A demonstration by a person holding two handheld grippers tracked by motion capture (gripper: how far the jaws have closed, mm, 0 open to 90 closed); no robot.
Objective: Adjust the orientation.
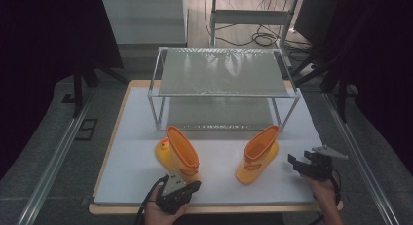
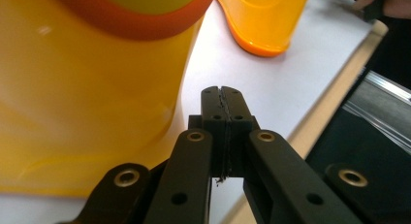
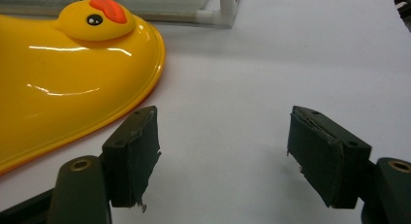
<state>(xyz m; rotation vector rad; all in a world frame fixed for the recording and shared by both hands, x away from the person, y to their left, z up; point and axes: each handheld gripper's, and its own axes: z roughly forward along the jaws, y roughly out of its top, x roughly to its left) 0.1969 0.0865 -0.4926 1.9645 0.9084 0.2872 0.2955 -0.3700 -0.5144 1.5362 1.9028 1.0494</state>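
Yellow glossy rubber boots, orange-rimmed: left boot (image 1: 178, 154) and right boot (image 1: 258, 154) stand on the counter (image 1: 219, 186). Left tongs (image 2: 222, 95) pressed together, empty; right tongs (image 3: 223, 156) spread wide.

Two glossy yellow rubber boots with orange rims stand upright on the white surface, well apart. The left boot (image 1: 177, 154) sits nearer, its toe bearing a duck's head. The right boot (image 1: 258, 155) leans slightly, toe pointing toward the near edge.

Dim, dark surroundings; glare on glossy boots (image 1: 182, 154); close-ups blurred.
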